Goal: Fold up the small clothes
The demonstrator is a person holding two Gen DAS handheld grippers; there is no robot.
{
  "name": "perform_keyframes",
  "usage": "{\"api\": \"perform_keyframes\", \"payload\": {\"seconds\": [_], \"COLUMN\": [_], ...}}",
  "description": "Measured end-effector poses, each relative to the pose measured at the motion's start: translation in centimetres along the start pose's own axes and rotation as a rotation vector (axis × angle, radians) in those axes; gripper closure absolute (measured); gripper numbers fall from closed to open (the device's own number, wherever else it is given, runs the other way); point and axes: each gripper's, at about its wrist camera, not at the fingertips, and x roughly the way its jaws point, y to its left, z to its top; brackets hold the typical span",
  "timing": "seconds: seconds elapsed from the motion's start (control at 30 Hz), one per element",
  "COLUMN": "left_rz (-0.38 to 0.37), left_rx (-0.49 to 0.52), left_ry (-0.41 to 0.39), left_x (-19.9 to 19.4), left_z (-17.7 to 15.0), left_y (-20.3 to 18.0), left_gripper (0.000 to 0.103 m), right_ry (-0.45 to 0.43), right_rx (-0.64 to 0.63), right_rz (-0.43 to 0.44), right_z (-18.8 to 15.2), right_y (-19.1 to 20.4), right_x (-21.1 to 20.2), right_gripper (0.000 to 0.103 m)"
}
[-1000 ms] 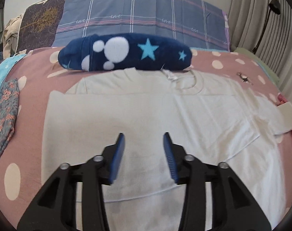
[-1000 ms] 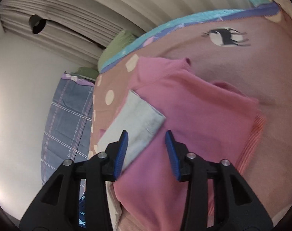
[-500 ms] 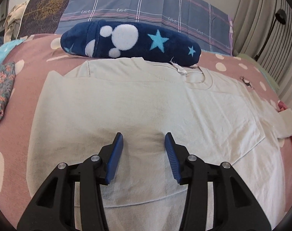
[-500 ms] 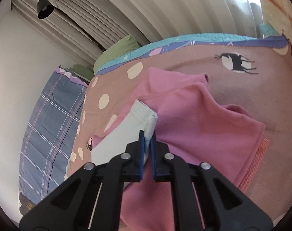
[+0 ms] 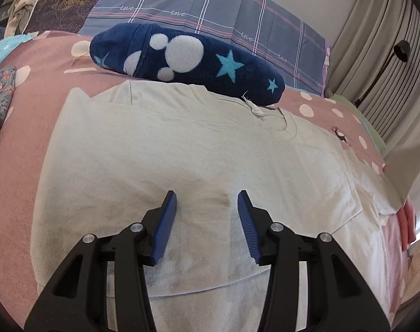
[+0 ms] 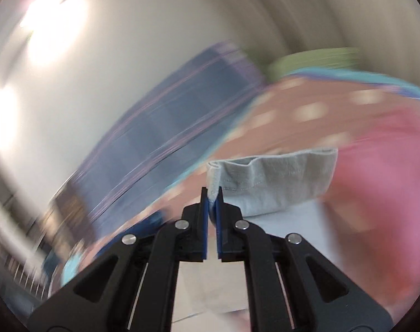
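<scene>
On the bed [image 5: 21,182], a pale shirt [image 5: 182,152] is spread flat below a navy star pillow [image 5: 188,63]. Over its middle the left gripper [image 5: 207,207] is held with jaws released, nothing between them. The sleeve cuff [image 6: 271,177] is pinched tight by the right gripper [image 6: 212,193], lifted off the bed.
</scene>
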Motion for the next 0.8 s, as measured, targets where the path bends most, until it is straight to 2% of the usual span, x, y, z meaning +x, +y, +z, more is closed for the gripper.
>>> {"api": "perform_keyframes", "payload": {"seconds": [0.03,0.1,0.2,0.3,0.43,0.57,0.7,0.8], "left_rz": [-0.01,-0.035,-0.082,-0.134,-0.175,-0.243,-0.357,-0.397], "left_rx": [-0.008,-0.028,-0.057,-0.07,-0.069,-0.098,-0.163,-0.204], "left_ry": [-0.001,-0.002,-0.008,-0.003,0.012,0.043,0.091,0.116], "left_x": [0.0,-0.2,-0.6,-0.7,-0.6,-0.4,-0.2,-0.1], "left_z": [0.0,0.1,0.1,0.2,0.3,0.3,0.3,0.3], "left_y": [0.2,0.6,1.3,1.6,1.5,1.4,1.5,1.6], "left_gripper": [0.056,0.056,0.056,0.056,0.056,0.056,0.048,0.041], "right_ry": [0.055,0.137,0.297,0.432,0.575,0.61,0.587,0.571], "right_rx": [-0.052,-0.124,-0.252,-0.372,-0.467,-0.508,-0.566,-0.571], "right_rz": [0.088,0.207,0.346,0.366,0.356,0.333,0.351,0.373], "right_z": [-1.9,-5.2,-12.6,-19.0,-24.9,-27.0,-27.7,-28.0], "right_y": [3.4,8.2,14.9,18.0,18.0,17.3,17.3,17.3], "right_x": [1.8,4.6,9.1,12.3,14.3,14.5,13.1,13.1], "right_gripper": [0.099,0.099,0.099,0.099,0.099,0.099,0.099,0.098]}}
